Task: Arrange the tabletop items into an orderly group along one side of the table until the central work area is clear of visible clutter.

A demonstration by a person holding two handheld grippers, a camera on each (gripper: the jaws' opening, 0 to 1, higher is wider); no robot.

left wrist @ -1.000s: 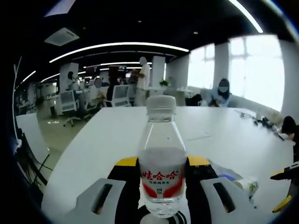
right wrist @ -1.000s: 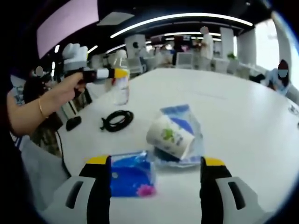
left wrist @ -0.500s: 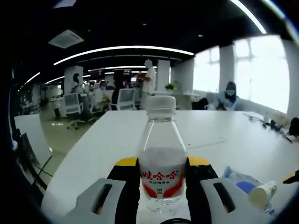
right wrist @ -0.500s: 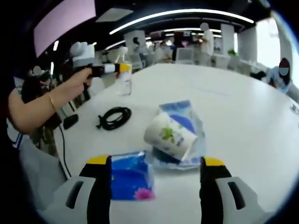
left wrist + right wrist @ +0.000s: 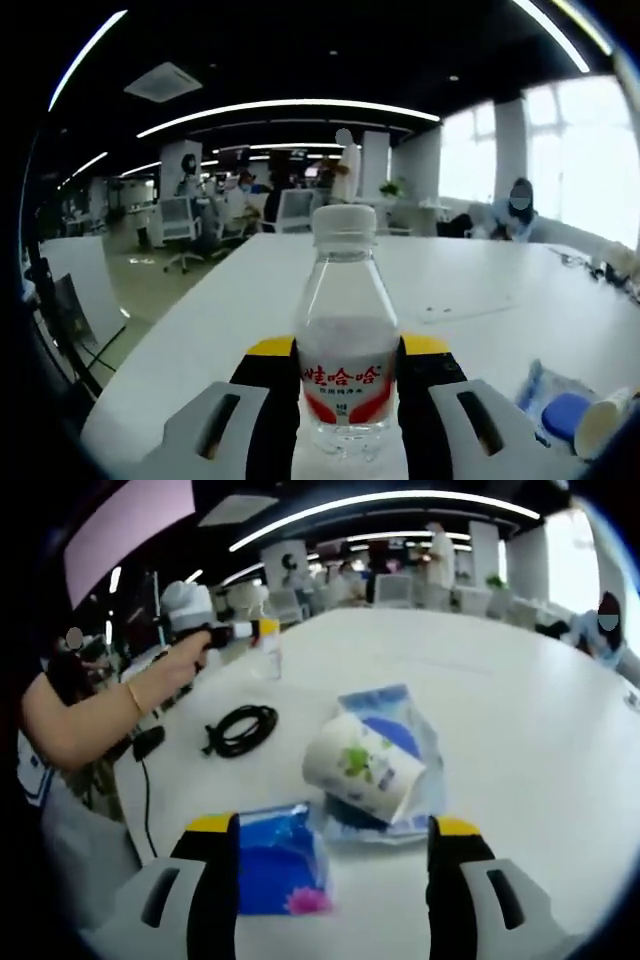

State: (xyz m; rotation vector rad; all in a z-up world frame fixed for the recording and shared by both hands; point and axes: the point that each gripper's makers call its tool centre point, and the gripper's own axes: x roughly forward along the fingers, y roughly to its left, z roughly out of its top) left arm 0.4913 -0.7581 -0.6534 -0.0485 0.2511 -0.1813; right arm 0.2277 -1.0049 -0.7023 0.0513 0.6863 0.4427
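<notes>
My left gripper point(image 5: 348, 352) is shut on a clear water bottle point(image 5: 345, 335) with a white cap and a red label, held upright above the white table point(image 5: 470, 290). In the right gripper view that same left gripper point(image 5: 243, 632) holds the bottle point(image 5: 266, 652) at the table's far left edge. The right gripper point(image 5: 334, 832) stands open low over the table. A blue tissue pack point(image 5: 275, 865) lies by its left jaw. Just beyond, a paper cup point(image 5: 362, 765) lies on its side on a blue packet point(image 5: 392, 712). A coiled black cable point(image 5: 240, 730) sits to the left.
A small black object point(image 5: 148, 742) with a cord lies near the table's left edge. A person's forearm point(image 5: 95, 715) reaches in from the left. Office chairs and people are far behind. The cup and blue packet point(image 5: 565, 412) show at the lower right of the left gripper view.
The left gripper has carried the bottle farther away along the table's left side. The cup, packet, tissue pack and cable have stayed where they were.
</notes>
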